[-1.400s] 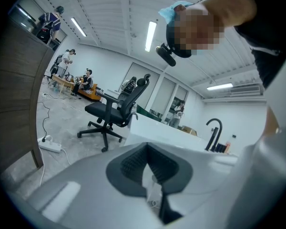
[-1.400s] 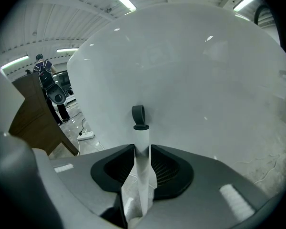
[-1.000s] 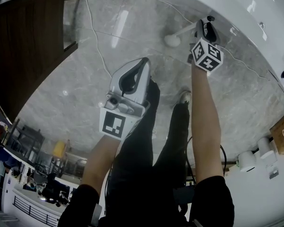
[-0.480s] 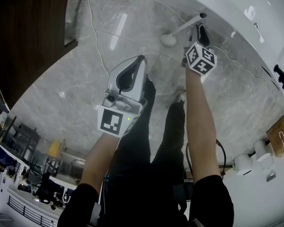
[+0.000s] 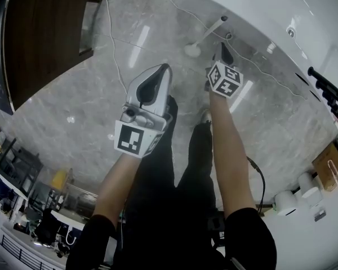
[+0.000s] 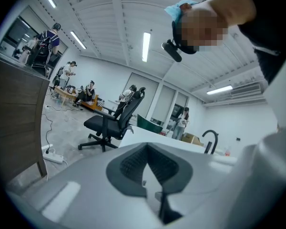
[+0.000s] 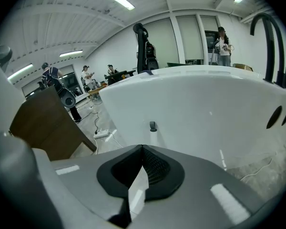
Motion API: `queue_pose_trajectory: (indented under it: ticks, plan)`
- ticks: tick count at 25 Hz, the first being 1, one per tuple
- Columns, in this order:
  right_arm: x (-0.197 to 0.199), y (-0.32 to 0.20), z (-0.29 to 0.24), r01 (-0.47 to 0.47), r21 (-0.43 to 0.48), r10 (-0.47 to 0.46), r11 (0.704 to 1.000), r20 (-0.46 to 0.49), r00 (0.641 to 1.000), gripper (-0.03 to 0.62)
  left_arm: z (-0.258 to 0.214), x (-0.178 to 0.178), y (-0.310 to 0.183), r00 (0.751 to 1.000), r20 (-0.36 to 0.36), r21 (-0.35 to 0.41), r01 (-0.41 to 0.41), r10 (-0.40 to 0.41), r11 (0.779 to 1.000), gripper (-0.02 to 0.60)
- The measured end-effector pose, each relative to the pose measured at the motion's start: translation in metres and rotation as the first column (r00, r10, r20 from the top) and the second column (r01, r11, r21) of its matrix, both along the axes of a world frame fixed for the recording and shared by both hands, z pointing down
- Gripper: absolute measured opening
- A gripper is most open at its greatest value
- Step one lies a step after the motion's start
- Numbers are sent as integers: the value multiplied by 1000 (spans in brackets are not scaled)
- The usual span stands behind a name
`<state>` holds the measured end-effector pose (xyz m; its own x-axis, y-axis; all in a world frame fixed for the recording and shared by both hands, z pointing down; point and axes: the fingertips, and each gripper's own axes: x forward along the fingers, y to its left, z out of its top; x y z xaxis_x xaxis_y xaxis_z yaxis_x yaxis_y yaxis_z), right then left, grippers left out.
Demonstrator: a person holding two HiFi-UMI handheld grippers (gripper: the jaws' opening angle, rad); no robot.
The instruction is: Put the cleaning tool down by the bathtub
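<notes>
1. The cleaning tool [image 5: 208, 34] stands free of both grippers, leaning on the bathtub [image 5: 259, 16] with its head on the floor [image 5: 101, 111].
2. The right gripper [image 5: 222, 47], just beside it, has its jaws closing together on nothing.
3. The left gripper [image 5: 160, 72] is clenched and empty. Its cube carries only square markers.

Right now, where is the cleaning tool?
The cleaning tool is upper middle in the head view, head on the floor, handle slanting to the bathtub, just ahead of the right gripper.

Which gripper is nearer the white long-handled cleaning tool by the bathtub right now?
Right. The right gripper, shut and empty, is just beside the white long-handled cleaning tool; the left gripper is farther back, above the person's legs.
</notes>
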<state>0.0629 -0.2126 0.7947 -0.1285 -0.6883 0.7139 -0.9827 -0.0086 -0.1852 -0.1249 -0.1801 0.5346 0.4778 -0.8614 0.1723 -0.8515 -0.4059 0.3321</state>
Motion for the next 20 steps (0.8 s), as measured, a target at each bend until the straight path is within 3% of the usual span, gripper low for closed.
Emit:
queue_pose_trajectory:
  ticks: [20]
  plan:
    - [14,96,-181,111,27,-113,993,77,991,-2,-160,60,54,999,18,71,45,-47,996,8]
